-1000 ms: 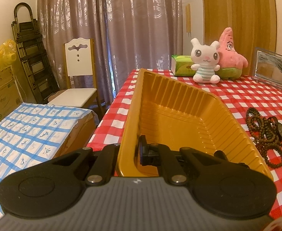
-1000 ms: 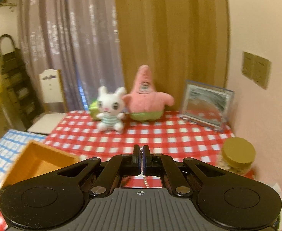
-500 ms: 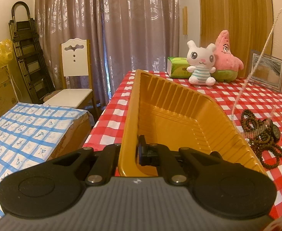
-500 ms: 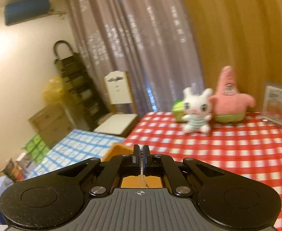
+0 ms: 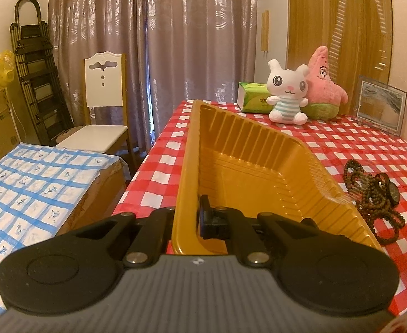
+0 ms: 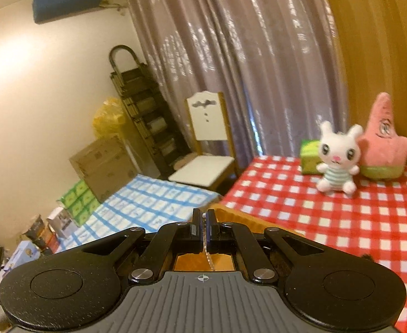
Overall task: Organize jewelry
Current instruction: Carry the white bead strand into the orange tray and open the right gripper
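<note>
Raised higher than a moment earlier, pearl chain [image 6: 206, 245] pinched between right gripper [image 6: 203, 219] fingers above gold tray [image 5: 247, 172], tray's near rim clamped by left gripper [image 5: 188, 216], bead necklaces [image 5: 375, 194] heaped beside tray on checkered table [image 5: 356, 144].

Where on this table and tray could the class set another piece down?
Free: the yellow tray floor; the checked cloth between tray, plush toys and picture frame. Crowded: the right side, where dark bead strands lie piled beside the tray.
</note>
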Demonstrator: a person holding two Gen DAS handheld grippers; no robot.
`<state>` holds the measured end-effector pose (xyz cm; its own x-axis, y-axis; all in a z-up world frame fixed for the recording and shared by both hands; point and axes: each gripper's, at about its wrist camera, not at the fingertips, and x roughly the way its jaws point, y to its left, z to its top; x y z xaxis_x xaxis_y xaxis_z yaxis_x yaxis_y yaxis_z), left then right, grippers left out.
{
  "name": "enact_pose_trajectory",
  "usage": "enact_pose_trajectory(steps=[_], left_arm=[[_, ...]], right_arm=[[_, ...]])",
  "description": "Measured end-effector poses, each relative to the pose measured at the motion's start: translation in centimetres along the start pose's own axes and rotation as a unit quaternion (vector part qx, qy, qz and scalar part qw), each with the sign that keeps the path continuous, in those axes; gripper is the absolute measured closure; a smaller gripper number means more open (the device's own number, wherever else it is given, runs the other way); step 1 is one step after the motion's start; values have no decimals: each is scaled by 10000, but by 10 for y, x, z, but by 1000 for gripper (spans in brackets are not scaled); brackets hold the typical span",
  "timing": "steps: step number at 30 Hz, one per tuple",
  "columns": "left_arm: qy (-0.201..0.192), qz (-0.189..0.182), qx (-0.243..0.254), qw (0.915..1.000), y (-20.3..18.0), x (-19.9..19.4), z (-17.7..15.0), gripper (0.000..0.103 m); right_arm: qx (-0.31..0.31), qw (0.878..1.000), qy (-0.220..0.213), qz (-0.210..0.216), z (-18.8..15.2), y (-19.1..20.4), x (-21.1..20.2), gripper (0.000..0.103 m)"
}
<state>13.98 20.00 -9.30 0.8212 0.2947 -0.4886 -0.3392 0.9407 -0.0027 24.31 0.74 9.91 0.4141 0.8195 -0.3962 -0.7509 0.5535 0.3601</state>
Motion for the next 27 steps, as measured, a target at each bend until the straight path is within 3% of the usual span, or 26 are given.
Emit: enact_pose_trajectory(steps=[3, 8, 15, 18, 20, 27], left_arm=[[3, -20, -8, 10000, 1, 1, 0, 100], [31, -29, -41, 10000, 1, 1, 0, 100], [53, -32, -38, 10000, 2, 3, 0, 100], [66, -13, -18, 10000, 2, 4, -1, 100], [83, -3, -15, 10000, 3, 5, -1, 100], [100, 31, 25, 9999, 2, 6, -1, 99]], right_arm=[[-11, 9999, 103, 10, -4, 2, 15, 101], [49, 9978, 654, -124, -26, -4, 44, 101], [226, 9937, 1066, -263, -55, -21, 46, 96], [292, 9911, 1220, -437, -65, -32, 39, 88], [422, 9885, 1325, -597, -74, -42, 32, 73], [939, 9752, 1576, -1237, -102, -88, 1, 67]])
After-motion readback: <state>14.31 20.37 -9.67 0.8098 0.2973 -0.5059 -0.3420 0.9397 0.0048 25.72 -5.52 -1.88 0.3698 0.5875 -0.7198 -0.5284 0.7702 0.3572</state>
